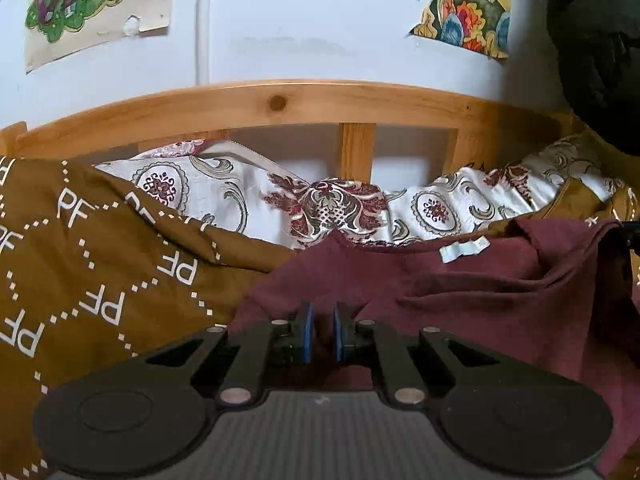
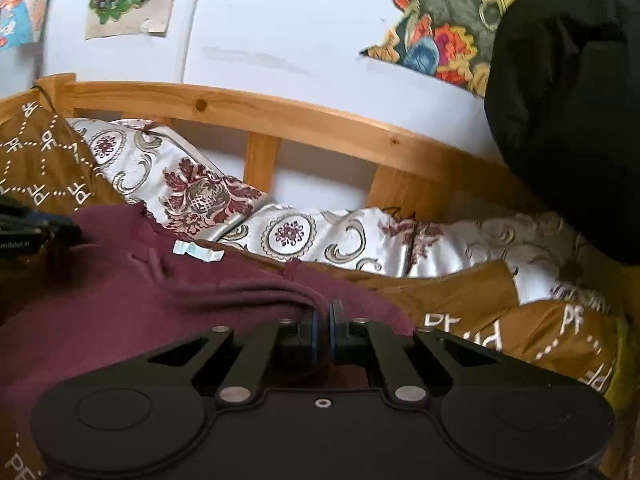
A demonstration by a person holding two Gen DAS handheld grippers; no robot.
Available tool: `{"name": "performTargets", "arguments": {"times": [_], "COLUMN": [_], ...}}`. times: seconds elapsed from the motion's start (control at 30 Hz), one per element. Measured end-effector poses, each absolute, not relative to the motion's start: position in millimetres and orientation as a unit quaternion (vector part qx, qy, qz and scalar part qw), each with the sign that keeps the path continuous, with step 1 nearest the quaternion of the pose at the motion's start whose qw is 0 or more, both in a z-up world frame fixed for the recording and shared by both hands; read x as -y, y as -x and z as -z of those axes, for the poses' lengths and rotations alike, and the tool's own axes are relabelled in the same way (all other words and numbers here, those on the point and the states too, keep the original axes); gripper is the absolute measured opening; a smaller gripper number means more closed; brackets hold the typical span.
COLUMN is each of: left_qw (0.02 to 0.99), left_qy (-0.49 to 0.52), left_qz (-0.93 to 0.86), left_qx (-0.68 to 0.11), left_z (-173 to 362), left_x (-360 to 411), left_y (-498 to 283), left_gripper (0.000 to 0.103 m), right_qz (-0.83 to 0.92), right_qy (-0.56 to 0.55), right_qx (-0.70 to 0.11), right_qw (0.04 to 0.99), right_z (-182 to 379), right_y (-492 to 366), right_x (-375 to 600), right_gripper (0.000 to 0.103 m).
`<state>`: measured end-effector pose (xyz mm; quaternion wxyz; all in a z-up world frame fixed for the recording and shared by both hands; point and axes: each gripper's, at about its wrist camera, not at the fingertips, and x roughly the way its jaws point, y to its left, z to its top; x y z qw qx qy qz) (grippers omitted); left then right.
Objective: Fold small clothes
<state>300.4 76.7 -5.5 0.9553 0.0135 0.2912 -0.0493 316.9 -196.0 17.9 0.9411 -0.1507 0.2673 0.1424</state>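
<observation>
A maroon garment with a small white label lies on the brown bedspread; it also shows in the right wrist view. My left gripper is shut on the garment's left part, cloth pinched between the blue pads. My right gripper is shut on the garment's right edge, where a fold bunches at the fingertips. The left gripper's body shows at the left edge of the right wrist view.
The brown bedspread with white "PF" print covers the bed. Patterned white and maroon pillows lie against the wooden headboard. A black cloth mass hangs at the upper right. Posters are on the white wall.
</observation>
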Motion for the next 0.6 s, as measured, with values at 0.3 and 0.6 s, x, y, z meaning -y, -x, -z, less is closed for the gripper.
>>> {"name": "performTargets", "arguments": {"times": [0.3, 0.6], "left_qw": [0.95, 0.951], "left_qy": [-0.009, 0.028], "left_qz": [0.051, 0.033], "left_qx": [-0.307, -0.305], "left_z": [0.2, -7.3], "left_x": [-75.6, -83.8], "left_y": [-298.9, -297.0], "left_gripper": [0.044, 0.099], "right_qz": [-0.125, -0.101], "right_qy": [0.135, 0.073], "right_qx": [-0.29, -0.302], "right_qw": [0.939, 0.945], "right_z": [-5.2, -7.1], "right_y": [-338.6, -344.2], "right_x": [197.9, 211.3], "right_gripper": [0.007, 0.041]}}
